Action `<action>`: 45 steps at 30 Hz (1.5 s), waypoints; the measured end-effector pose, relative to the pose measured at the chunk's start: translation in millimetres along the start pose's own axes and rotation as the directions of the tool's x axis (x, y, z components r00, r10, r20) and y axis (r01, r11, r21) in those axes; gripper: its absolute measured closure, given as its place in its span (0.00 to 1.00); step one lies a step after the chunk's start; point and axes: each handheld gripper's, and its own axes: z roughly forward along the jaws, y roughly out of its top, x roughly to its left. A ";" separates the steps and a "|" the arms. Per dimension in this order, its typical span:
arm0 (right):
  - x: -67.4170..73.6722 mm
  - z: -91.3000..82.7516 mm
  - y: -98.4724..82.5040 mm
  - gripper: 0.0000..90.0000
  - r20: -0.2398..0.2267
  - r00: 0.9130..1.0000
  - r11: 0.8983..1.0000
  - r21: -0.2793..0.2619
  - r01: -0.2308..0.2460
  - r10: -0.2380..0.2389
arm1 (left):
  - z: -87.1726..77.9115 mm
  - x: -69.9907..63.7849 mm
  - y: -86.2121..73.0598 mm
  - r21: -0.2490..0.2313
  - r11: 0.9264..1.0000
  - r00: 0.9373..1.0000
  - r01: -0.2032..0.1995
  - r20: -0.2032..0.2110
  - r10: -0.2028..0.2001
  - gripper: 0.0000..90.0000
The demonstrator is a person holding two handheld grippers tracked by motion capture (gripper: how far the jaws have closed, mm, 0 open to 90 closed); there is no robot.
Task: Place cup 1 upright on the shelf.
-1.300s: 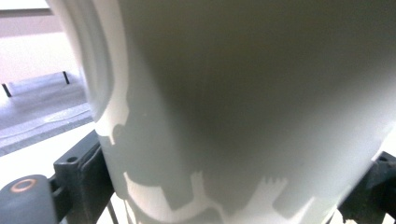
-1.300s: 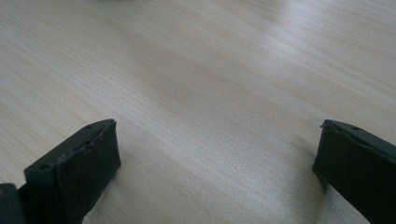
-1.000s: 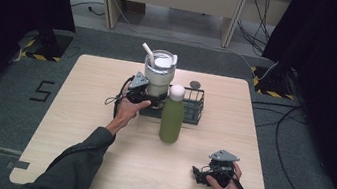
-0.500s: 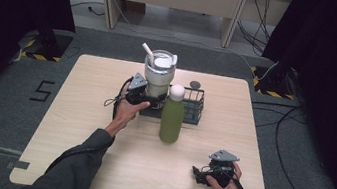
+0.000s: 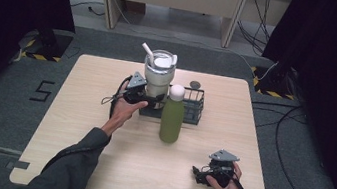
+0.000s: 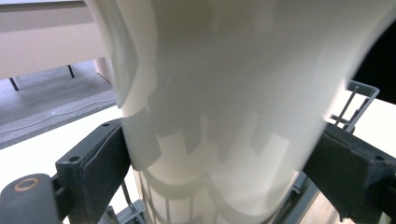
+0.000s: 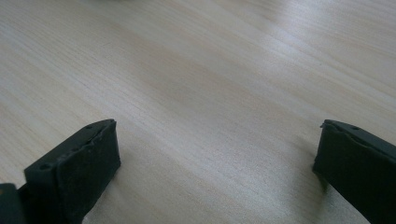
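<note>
Cream tumbler (image 5: 158,75) upright in the wire basket (image 5: 193,109), clamped by my left tongs (image 5: 142,95).
Jaws grip its lower body from the side, long axis vertical; right tongs (image 5: 201,174) open, idle, well apart on the table (image 5: 76,126); green bottle (image 5: 171,120) stands between.

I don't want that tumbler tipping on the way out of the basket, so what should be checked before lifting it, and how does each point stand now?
1. Left gripper jaws on both sides of the tumbler: ok, both pads sit against its wall.
2. Grip firm enough to lift: cannot tell.
3. Tumbler upright in the wire basket: ok.
4. Green bottle out of the lift path: ok for a straight-up lift, though it stands just in front of the basket.
5. Right gripper out of the way: ok, open, low over bare table.
</note>
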 end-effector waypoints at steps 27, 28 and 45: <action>0.0 0.0 0.0 0.00 0.000 1.000 1.000 0.000 0.000 0.000 | -58.5 -2.7 0.3 0.033 0.999 0.999 0.015 0.044 -0.016 0.16; 0.0 0.0 0.0 0.00 0.000 1.000 1.000 0.000 0.000 0.000 | -60.8 -3.0 -0.8 0.039 0.999 0.999 0.020 0.043 -0.021 0.16; 0.0 0.6 0.1 0.00 0.001 1.000 1.000 -0.003 0.002 -0.002 | -108.7 4.1 -29.5 0.082 0.995 0.998 0.048 0.044 -0.052 0.16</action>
